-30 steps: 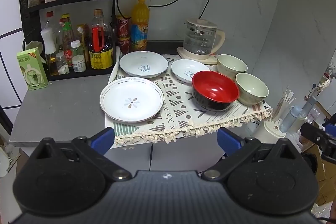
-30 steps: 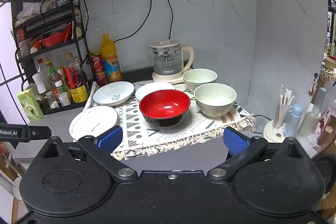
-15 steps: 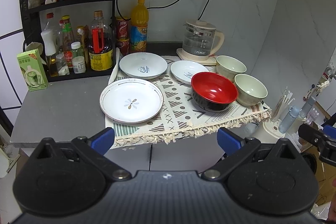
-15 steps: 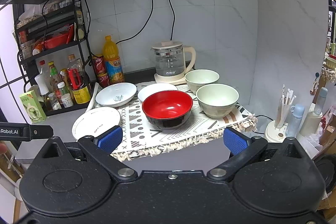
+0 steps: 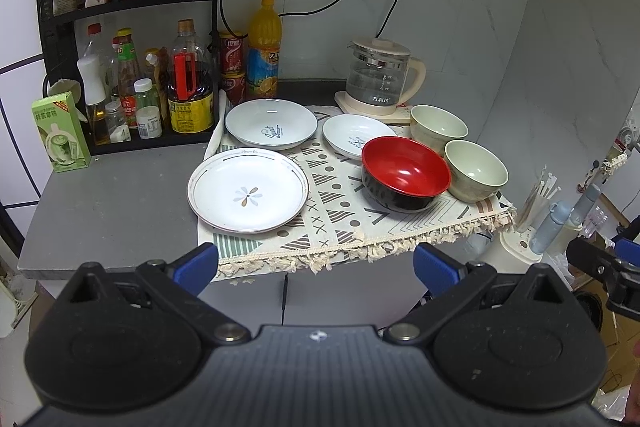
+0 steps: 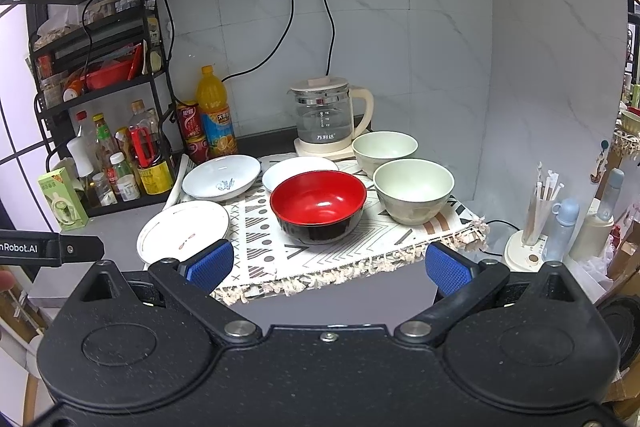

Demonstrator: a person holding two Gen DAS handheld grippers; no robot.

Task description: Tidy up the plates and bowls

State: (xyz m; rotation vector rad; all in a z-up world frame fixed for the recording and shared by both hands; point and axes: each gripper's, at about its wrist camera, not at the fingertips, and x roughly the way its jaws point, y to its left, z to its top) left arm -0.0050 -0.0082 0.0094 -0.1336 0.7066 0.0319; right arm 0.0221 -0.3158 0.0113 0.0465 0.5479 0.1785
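On a patterned cloth [image 5: 340, 211] lie a flat white plate [image 5: 248, 191] at the front left, a deeper white plate [image 5: 271, 123] behind it and a small white plate [image 5: 352, 137]. A red bowl [image 5: 404, 173] stands beside two pale green bowls, one near [image 5: 476, 171] and one far [image 5: 438, 123]. The red bowl [image 6: 318, 203] and near green bowl [image 6: 414, 185] also show in the right wrist view. My left gripper [image 5: 316, 263] and right gripper [image 6: 328, 265] are both open and empty, held short of the counter's front edge.
A glass kettle [image 5: 380, 79] stands at the back. A black rack with bottles [image 5: 132, 83] fills the left. A green carton [image 5: 60, 129] stands on the grey counter [image 5: 104, 207]. A straw holder and bottles [image 6: 560, 219] stand lower on the right.
Both grippers have drifted slightly; the dishes sit a touch lower and closer in the right view. Nothing on the counter has moved.
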